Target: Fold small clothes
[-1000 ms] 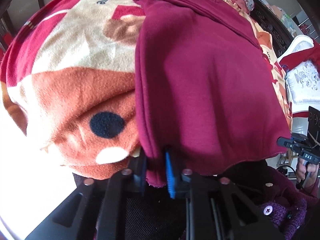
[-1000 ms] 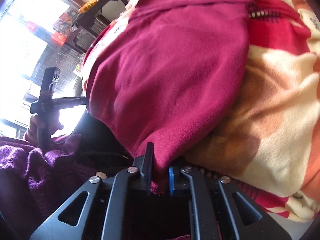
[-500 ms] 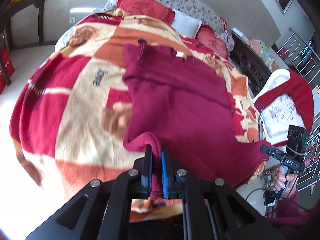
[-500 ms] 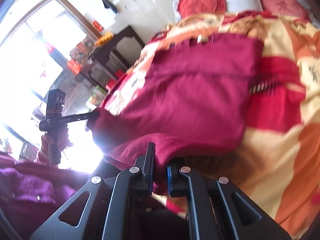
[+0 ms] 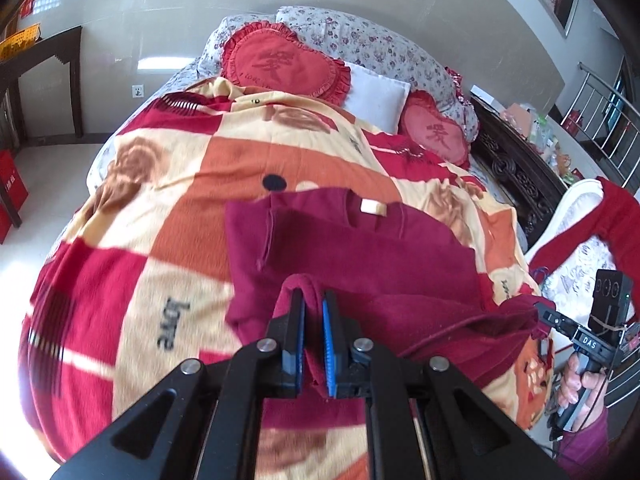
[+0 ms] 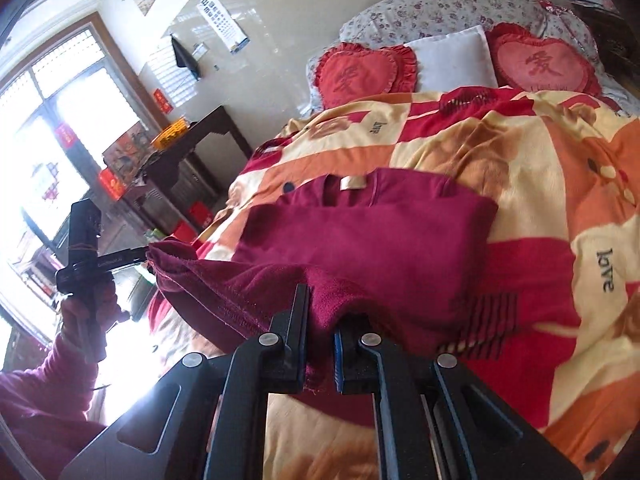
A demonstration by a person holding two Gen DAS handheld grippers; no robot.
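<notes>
A maroon fleece top lies on a patterned blanket on the bed, collar and white label at the far end. My left gripper is shut on the top's near left hem corner and holds it lifted over the body. My right gripper is shut on the near right hem corner of the maroon top, also lifted. The hem stretches between the two grippers. The right gripper shows in the left wrist view, and the left gripper shows in the right wrist view.
The red, orange and cream blanket covers the bed. Heart-shaped red cushions and a white pillow lie at the head. A dark wooden table stands on one side, a dark carved bed frame and a chair with red cloth on the other.
Both grippers have risen and carried the bottom hem up off the bed edge and forward toward the collar. The top's lower part now hangs folded over its body.
</notes>
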